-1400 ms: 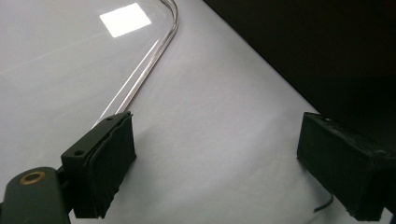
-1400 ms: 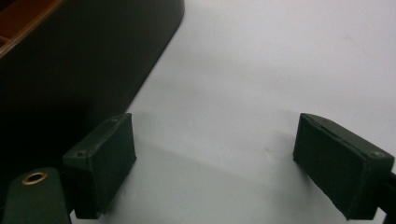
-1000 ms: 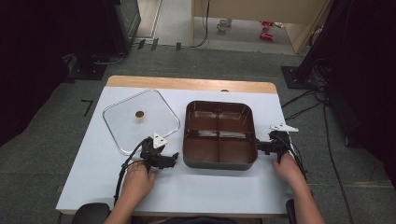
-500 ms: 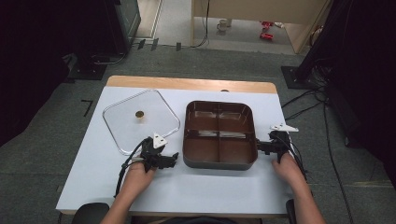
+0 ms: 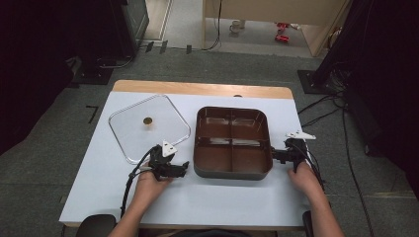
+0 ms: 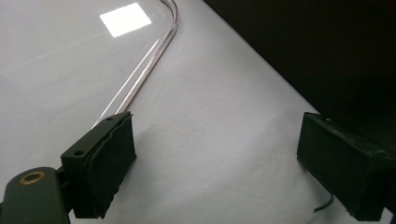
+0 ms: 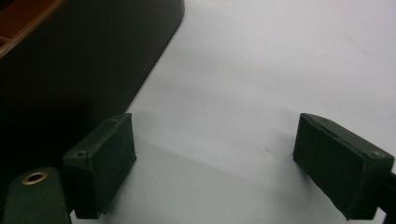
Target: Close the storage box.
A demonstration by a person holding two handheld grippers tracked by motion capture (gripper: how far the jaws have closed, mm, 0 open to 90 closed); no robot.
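On the left of the white surface [image 5: 99, 168] lies a clear, square glass lid with rounded corners and a small brass knob [image 5: 149, 127], flat and well apart from any grip. Just beside its near corner, the left tongs [image 5: 184, 168] sit low over the surface, pointing toward the left wall of the tray. In the left gripper view the two black jaws stand wide with only bare white surface between them; the lid's rim [image 6: 148, 60] runs off ahead on one side and the tray's dark wall [image 6: 327, 51] rises on the other.

In the middle stands the dark brown, rounded-square tray with four compartments [image 5: 232, 143], all of them empty as far as the high view shows.

At its right side the right tongs [image 5: 274, 155] point at the tray's right wall, near it. In the right gripper view the jaws again stand wide and hold nothing, with the tray's wall [image 7: 70, 60] beside one jaw.

Judging from this, the work is at its start: both tongs flank the tray, but neither has closed on it. Gripping its two sides and whatever follows, perhaps a lift or fitting the lid, remain to be done.
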